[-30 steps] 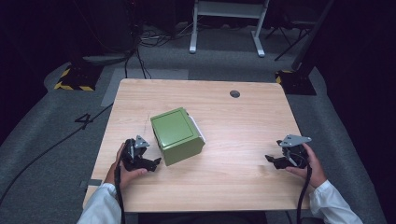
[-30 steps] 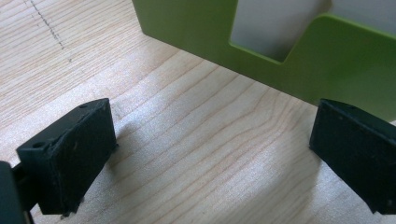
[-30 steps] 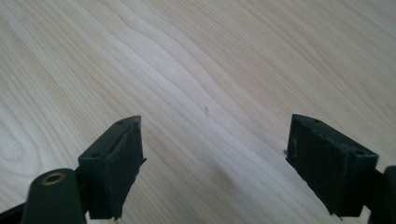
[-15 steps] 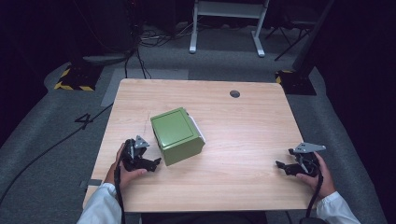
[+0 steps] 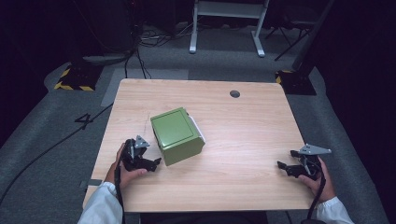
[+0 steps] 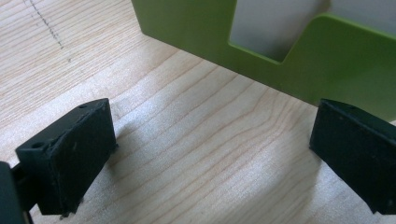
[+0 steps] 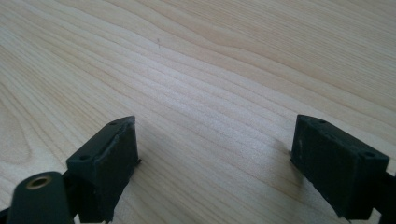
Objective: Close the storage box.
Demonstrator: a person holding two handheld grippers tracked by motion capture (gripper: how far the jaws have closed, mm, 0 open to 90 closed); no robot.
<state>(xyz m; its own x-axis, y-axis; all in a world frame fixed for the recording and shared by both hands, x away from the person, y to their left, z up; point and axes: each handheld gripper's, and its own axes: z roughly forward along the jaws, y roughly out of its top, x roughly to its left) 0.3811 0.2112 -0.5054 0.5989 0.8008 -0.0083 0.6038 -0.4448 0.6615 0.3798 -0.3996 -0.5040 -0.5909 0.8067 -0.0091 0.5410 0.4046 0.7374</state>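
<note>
Right gripper (image 5: 286, 166) has drifted out toward the worktop's (image 5: 243, 186) right edge and sunk lower; its jaws have just been opening and now stand wide, nothing between them — a withdrawal. Left gripper (image 5: 156, 162) unmoved, fingers (image 6: 70, 158) spread and empty, just beside the green box (image 5: 176, 135), left of centre. Ample bare room between the box and the right gripper.

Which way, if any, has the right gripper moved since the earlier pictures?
Yes. In the high view the right gripper has moved toward the table's right edge and nearer the person, jaws just opening, nothing between them.
</note>
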